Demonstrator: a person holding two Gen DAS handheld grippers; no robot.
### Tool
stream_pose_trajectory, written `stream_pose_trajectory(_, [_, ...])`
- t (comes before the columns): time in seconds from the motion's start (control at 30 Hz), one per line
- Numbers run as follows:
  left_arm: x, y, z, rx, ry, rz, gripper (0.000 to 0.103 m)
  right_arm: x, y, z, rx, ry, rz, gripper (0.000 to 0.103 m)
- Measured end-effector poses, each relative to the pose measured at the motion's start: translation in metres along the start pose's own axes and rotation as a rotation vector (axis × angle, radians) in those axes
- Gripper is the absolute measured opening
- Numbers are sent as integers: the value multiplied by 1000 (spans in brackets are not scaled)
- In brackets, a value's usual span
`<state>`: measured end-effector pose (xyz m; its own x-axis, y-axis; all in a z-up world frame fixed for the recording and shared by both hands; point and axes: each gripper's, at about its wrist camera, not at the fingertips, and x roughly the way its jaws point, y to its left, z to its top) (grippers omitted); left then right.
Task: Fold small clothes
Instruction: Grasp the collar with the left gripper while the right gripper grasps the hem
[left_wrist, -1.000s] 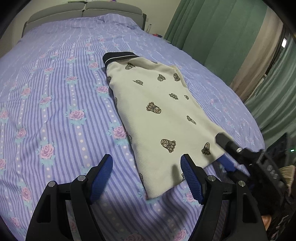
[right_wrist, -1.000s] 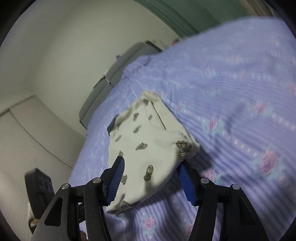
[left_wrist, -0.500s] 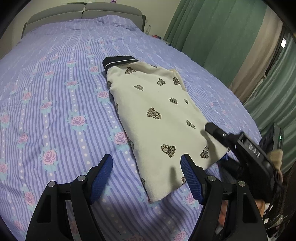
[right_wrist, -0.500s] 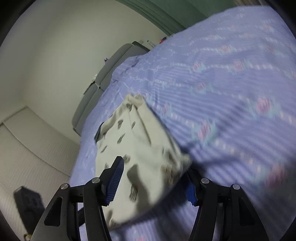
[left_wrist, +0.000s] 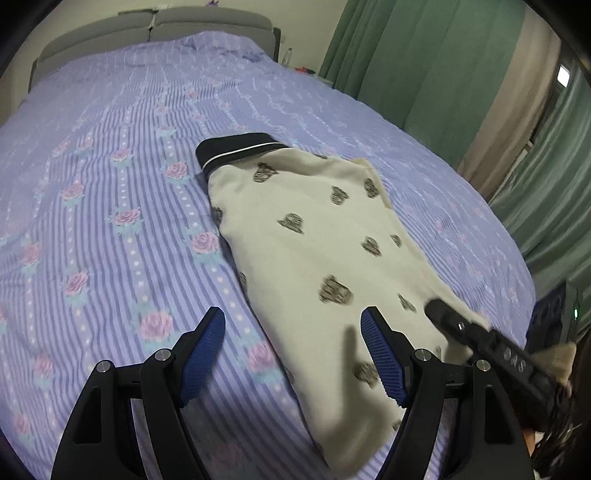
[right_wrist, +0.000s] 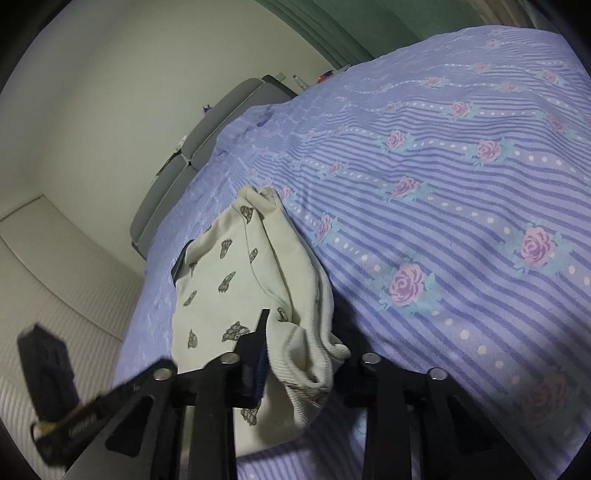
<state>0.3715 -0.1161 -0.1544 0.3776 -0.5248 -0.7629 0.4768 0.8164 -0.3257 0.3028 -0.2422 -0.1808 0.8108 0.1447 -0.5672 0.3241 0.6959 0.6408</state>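
Your right gripper (right_wrist: 299, 354) has gone from straddling to closing its jaws on the near corner of the cream printed garment (left_wrist: 314, 251), dark-collared, lying folded long on the striped bedspread (left_wrist: 110, 184), while your left gripper (left_wrist: 291, 350) hovers, jaws apart.

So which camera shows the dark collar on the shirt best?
The left wrist view: the collar shows whole, with its white stripe, at the far end of the cream shirt. The right wrist view shows only a dark sliver behind the cloth.
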Motion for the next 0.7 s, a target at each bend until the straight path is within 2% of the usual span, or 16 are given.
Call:
stream_pose_trajectory(0.23, [20, 23, 17, -102, 33, -132, 75, 2, 6, -4, -34, 1, -51, 20])
stream_pose_trajectory(0.27, [23, 25, 19, -118, 36, -152, 74, 2, 6, -4, -37, 1, -62, 20])
stream_pose_trajectory(0.3, [27, 28, 23, -130, 37, -168, 69, 3, 7, -5, -41, 2, -66, 20])
stream_pose_trajectory(0.37, [33, 33, 28, -162, 36, -179, 62, 2, 7, -6, -49, 1, -72, 20])
stream_pose_trajectory(0.53, [49, 42, 41, -206, 57, -215, 59, 3, 10, -6, -63, 2, -84, 19])
stream_pose_trajectory(0.7, [57, 48, 54, -218, 76, -203, 53, 3, 14, -6, -79, 1, -98, 18])
